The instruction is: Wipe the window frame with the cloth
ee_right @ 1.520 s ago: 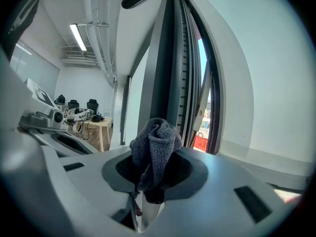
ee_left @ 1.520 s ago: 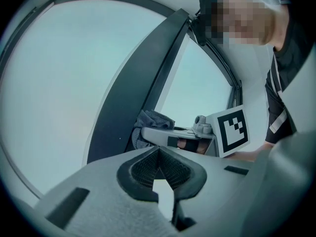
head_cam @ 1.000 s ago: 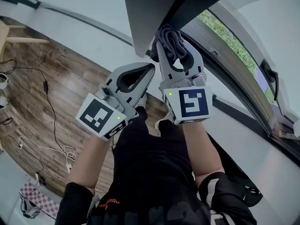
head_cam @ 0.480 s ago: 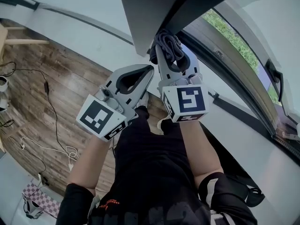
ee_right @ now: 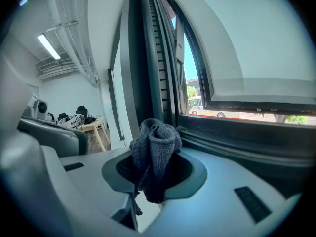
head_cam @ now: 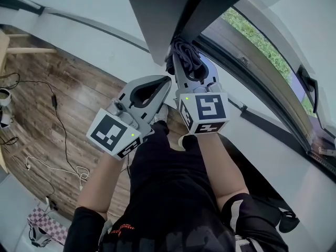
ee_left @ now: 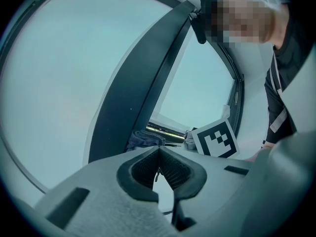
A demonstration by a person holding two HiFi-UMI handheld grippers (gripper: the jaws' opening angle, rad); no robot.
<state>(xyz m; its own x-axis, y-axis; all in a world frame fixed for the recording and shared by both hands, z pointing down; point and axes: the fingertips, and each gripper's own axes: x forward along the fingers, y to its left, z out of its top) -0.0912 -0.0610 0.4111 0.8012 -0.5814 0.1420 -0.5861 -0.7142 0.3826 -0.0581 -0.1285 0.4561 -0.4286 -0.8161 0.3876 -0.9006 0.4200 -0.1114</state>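
A dark grey cloth (head_cam: 184, 54) is bunched between the jaws of my right gripper (head_cam: 185, 62), which is shut on it. The cloth presses against the dark window frame (head_cam: 202, 12) at its lower corner. In the right gripper view the cloth (ee_right: 155, 147) sticks up out of the jaws in front of the upright frame post (ee_right: 145, 58) and the bottom rail (ee_right: 247, 135). My left gripper (head_cam: 167, 81) hangs just left of and below the right one, shut with nothing in it. The left gripper view shows its pads meeting, with the cloth (ee_left: 144, 139) beyond them beside the frame (ee_left: 148, 83).
A window handle (head_cam: 311, 94) sits on the sash at far right. Below lie a wooden floor (head_cam: 47, 114) with thin cables (head_cam: 58, 135) and the white wall under the sill (head_cam: 273, 156). My own body fills the lower middle. A small table (ee_right: 93, 127) stands in the room behind.
My right gripper, still shut on the cloth, has shifted slightly left and down against the frame corner. The left gripper has barely moved.
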